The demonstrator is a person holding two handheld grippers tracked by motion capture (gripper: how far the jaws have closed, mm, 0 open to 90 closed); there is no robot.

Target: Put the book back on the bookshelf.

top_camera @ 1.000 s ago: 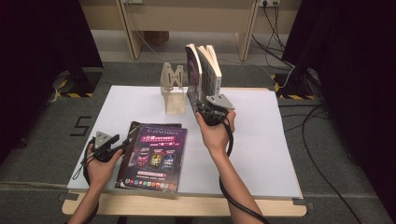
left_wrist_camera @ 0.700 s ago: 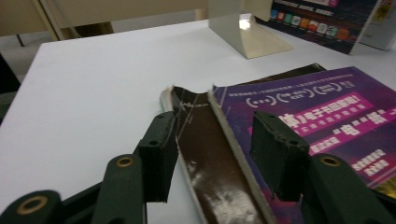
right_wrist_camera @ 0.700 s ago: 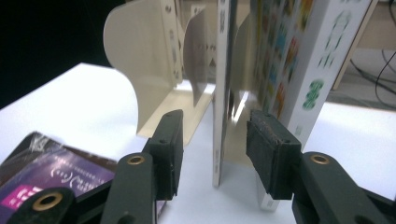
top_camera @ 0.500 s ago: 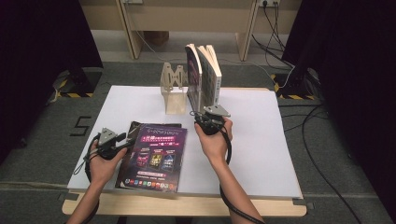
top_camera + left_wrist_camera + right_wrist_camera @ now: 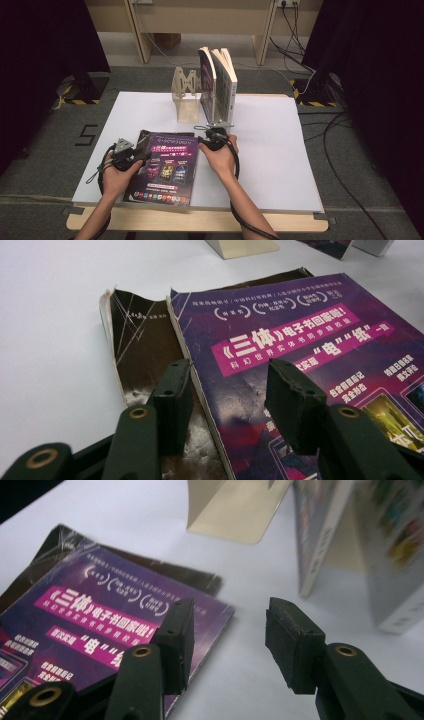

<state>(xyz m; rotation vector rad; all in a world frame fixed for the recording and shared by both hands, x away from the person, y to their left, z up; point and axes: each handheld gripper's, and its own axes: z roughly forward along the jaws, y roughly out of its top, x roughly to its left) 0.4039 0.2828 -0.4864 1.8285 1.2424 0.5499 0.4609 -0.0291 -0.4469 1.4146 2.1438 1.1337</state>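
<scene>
High view: purple book (image 5: pixel 167 167) lies flat on the white worktop (image 5: pixel 280 165), lower centre-left of the frame, cover up. A second, darker cover shows under it at its upper and left edges.

Left gripper (image 5: pixel 131 157) sits at the book's left edge, lower left of the frame, held in the person's left hand (image 5: pixel 116 176). In the left gripper view, left gripper (image 5: pixel 227 390) has jaws apart and straddling the book's long left edge: one jaw over the dark under-cover (image 5: pixel 140 347), the other over the purple cover (image 5: pixel 310 345). The jaws have just been closing a little, with that book edge between them; the pads do not press it. Whether the tips touch the covers cannot be told.

Right gripper (image 5: pixel 212 139) is at the book's upper right corner, centre of the frame, right hand (image 5: pixel 220 160) behind it. In the right gripper view, right gripper (image 5: pixel 229 630) has jaws wide, just been opening further. Left jaw stands over the purple book's (image 5: pixel 100 615) corner, right jaw over bare worktop; nothing gripped.

Beyond, upper centre of the high view: a cream bookend (image 5: pixel 186 97) standing on the worktop, and just beside it two upright books (image 5: pixel 220 85) leaning together in a metal holder.
</scene>
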